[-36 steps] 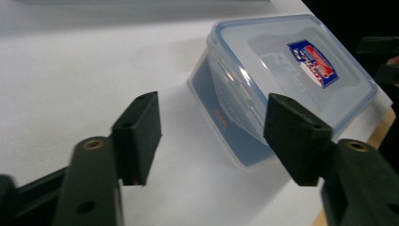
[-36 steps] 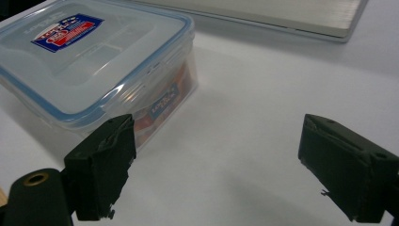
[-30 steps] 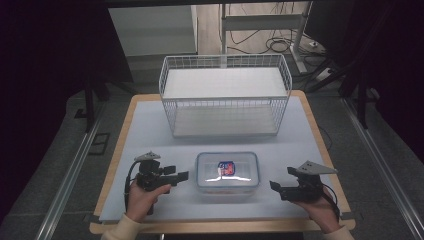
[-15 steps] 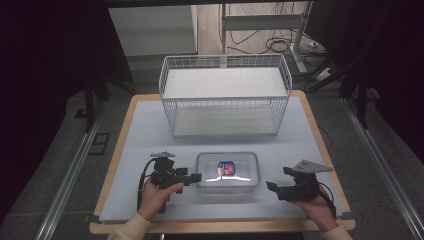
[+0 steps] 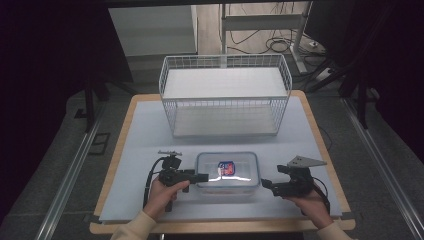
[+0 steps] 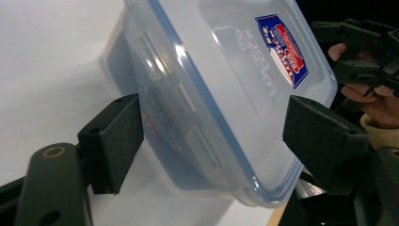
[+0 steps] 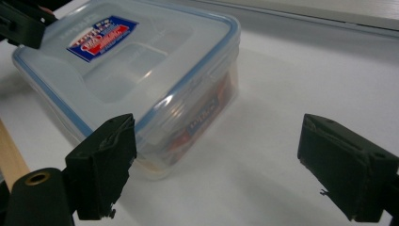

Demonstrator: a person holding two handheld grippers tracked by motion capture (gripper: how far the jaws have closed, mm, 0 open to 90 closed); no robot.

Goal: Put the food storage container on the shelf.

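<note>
Left gripper [image 5: 202, 176] has slid in, jaws spread around the container's [image 5: 227, 172] end, unclamped; right gripper [image 5: 266, 185] open alongside.

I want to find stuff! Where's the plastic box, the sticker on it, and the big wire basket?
plastic box [image 5: 227, 186]: high view, on its clear lid near the front edge.
sticker [image 5: 227, 167]: high view, on the middle of the red and blue label.
wire basket [image 5: 225, 61]: high view, on its back top rim.
</note>
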